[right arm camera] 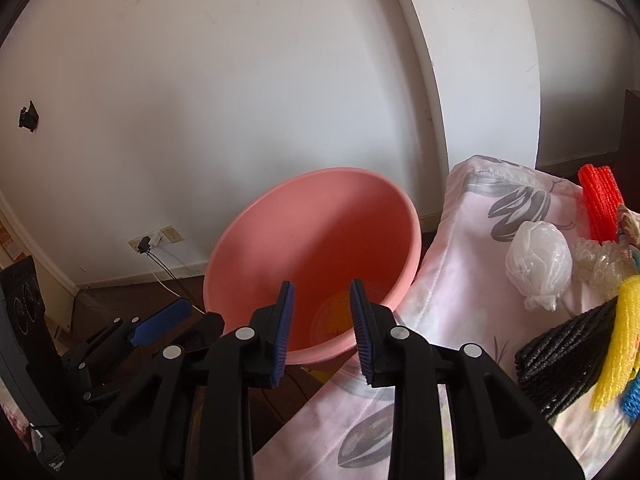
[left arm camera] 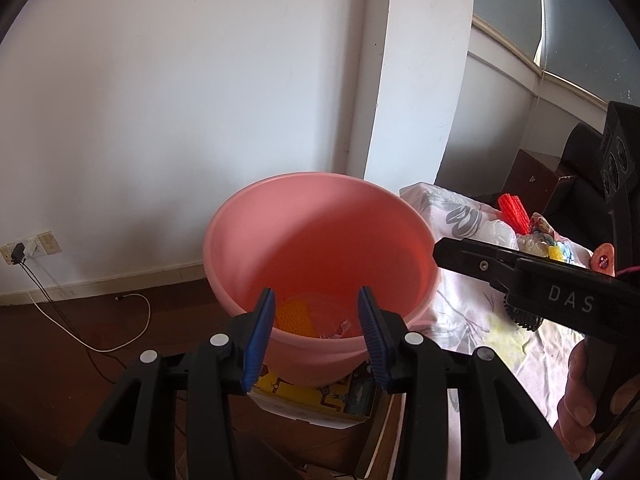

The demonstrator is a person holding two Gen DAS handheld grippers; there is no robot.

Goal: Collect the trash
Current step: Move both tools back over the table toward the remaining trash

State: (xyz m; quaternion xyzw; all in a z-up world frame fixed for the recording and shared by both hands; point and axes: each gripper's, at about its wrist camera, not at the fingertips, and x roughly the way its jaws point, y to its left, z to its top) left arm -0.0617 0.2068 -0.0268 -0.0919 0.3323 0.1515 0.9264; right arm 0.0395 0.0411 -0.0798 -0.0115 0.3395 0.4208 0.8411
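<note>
Both claws sit over the pink bucket (right arm camera: 320, 248), left claw (left arm camera: 316, 332) half-wide, right claw (right arm camera: 322, 328) narrower, both empty; remaining trash, like the plastic wad (right arm camera: 538, 264), lies right, nearer the right claw.

Two wrist fisheyes, both tilted down toward one round pink plastic basin (left arm camera: 320, 240) (right arm camera: 320, 240).

The left wrist view looks along its blue-padded fingers (left arm camera: 260, 336) at the basin close ahead, its rim at 12 o'clock, with the floral pink cloth (left arm camera: 472, 308) at 3 o'clock. The right wrist view sits just to the right, equally near, its own blue pads (right arm camera: 282, 332) before the same basin. They share basin, cloth, white wall (left arm camera: 180, 100) (right arm camera: 240, 80), and each other's gripper.
</note>
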